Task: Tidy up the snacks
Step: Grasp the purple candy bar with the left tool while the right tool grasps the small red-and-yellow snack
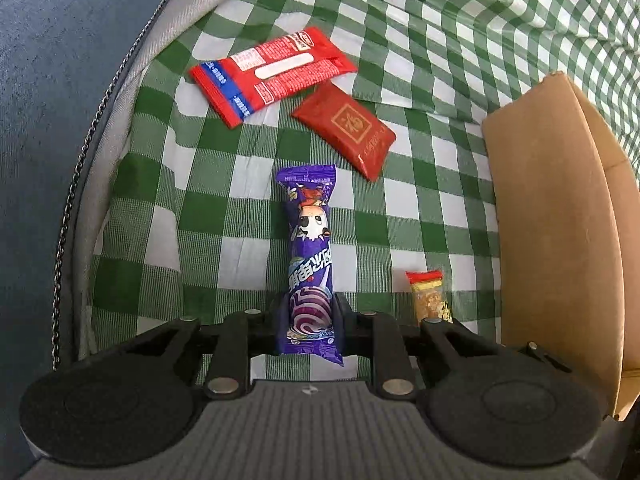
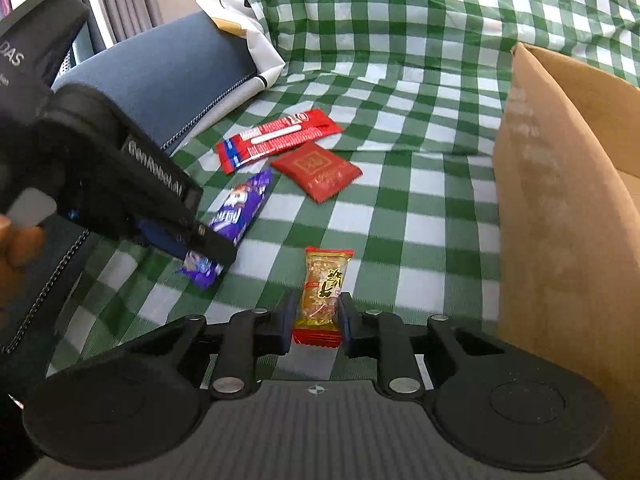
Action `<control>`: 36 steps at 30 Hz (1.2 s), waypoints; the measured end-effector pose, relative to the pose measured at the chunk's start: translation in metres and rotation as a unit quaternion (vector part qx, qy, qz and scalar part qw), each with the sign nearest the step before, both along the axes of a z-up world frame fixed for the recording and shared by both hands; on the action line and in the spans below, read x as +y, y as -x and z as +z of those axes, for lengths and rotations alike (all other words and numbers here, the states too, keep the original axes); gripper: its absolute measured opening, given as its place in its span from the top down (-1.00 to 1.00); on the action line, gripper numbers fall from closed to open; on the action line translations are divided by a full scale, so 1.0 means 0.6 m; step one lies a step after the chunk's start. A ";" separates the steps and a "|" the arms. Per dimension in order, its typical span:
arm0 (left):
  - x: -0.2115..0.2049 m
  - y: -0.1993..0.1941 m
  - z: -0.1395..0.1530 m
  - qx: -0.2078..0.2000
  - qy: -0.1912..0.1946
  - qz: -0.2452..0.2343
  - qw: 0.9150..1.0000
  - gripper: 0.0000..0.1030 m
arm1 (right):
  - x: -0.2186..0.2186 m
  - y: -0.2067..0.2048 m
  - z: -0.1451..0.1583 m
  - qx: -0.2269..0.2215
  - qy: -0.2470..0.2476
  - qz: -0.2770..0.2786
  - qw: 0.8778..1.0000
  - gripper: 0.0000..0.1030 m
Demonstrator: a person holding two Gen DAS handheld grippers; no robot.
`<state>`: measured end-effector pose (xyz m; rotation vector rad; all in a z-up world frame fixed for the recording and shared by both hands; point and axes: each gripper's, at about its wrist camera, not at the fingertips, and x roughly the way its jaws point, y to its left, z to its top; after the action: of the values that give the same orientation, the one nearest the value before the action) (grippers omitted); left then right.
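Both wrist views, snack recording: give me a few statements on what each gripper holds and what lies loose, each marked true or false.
1. The left gripper is shut on the purple snack bar. True.
2. The right gripper is empty. False: it grips the small peanut snack.
3. Two red packets, the long red packet and the dark red packet, lie loose on the checked cloth. True.
4. The cardboard box stands left of the snacks. False: it is on the right.

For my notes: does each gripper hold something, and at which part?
Left gripper pinches the purple snack bar near its lower end. Right gripper pinches the small peanut candy by its lower half.
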<state>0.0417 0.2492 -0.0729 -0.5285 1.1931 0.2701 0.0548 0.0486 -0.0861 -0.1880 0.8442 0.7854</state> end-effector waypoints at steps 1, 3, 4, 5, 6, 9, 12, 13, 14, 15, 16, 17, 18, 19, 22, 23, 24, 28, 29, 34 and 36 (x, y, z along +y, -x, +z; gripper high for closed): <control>-0.002 0.000 0.001 0.000 -0.004 0.001 1.000 0.46 | -0.001 0.002 0.000 0.002 0.003 0.000 1.000 0.54; -0.005 -0.001 0.003 -0.003 -0.011 0.002 1.000 0.39 | -0.003 0.006 -0.001 0.001 0.009 0.000 1.000 0.53; -0.005 -0.004 0.002 -0.002 -0.012 0.001 1.000 0.36 | -0.005 0.007 -0.002 0.002 0.010 0.001 1.000 0.53; -0.006 -0.007 0.001 0.000 -0.012 -0.001 1.000 0.34 | -0.006 0.005 -0.004 0.005 0.011 0.002 1.000 0.53; -0.005 -0.008 0.000 0.003 -0.013 -0.003 1.000 0.34 | -0.007 0.003 -0.005 0.008 0.011 0.002 1.000 0.53; -0.006 -0.020 -0.007 0.010 -0.018 -0.007 1.000 0.34 | -0.007 -0.004 -0.011 0.017 0.011 0.001 1.000 0.53; -0.007 -0.027 -0.011 0.015 -0.021 -0.010 1.000 0.33 | -0.002 -0.007 -0.018 0.022 0.017 0.000 1.000 0.53; -0.008 -0.029 -0.013 0.017 -0.022 -0.012 1.000 0.28 | 0.000 -0.006 -0.020 0.020 0.018 0.000 1.000 0.52; -0.009 -0.031 -0.014 0.017 -0.022 -0.013 1.000 0.22 | 0.002 -0.005 -0.019 0.017 0.019 0.002 1.000 0.52; -0.010 -0.033 -0.014 0.016 -0.022 -0.015 1.000 0.20 | 0.005 -0.005 -0.019 0.016 0.020 0.003 1.000 0.52; -0.011 -0.034 -0.014 0.016 -0.023 -0.016 0.999 0.18 | 0.006 -0.006 -0.019 0.016 0.019 0.004 1.000 0.52; -0.012 -0.035 -0.015 0.017 -0.024 -0.017 0.999 0.18 | 0.005 -0.007 -0.018 0.018 0.018 0.003 1.000 0.52; -0.012 -0.036 -0.015 0.017 -0.025 -0.017 0.999 0.18 | 0.006 -0.008 -0.018 0.019 0.017 0.003 1.000 0.52; -0.012 -0.037 -0.015 0.017 -0.025 -0.016 0.999 0.17 | 0.006 -0.009 -0.019 0.019 0.017 0.002 1.000 0.52; -0.012 -0.038 -0.016 0.017 -0.025 -0.016 0.999 0.17 | 0.006 -0.010 -0.019 0.018 0.017 0.003 1.000 0.52; -0.012 -0.038 -0.016 0.017 -0.026 -0.016 0.999 0.17 | 0.006 -0.010 -0.018 0.018 0.017 0.002 1.000 0.52; -0.013 -0.038 -0.016 0.017 -0.026 -0.017 0.999 0.17 | 0.006 -0.010 -0.018 0.018 0.016 0.002 1.000 0.52; -0.013 -0.037 -0.015 0.016 -0.028 -0.019 0.999 0.18 | 0.004 -0.010 -0.017 0.019 0.016 0.002 1.000 0.52; -0.013 -0.038 -0.016 0.016 -0.027 -0.019 0.999 0.17 | 0.003 -0.010 -0.017 0.019 0.016 0.001 1.000 0.52; -0.013 -0.037 -0.016 0.016 -0.028 -0.020 0.999 0.17 | 0.002 -0.011 -0.018 0.019 0.016 -0.002 1.000 0.52; -0.012 -0.037 -0.016 0.016 -0.029 -0.021 0.999 0.17 | 0.002 -0.011 -0.017 0.019 0.016 -0.003 1.000 0.52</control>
<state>0.0640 0.2419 -0.0827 -0.4497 1.2228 0.2781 0.0614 0.0498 -0.0966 -0.1995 0.8929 0.7716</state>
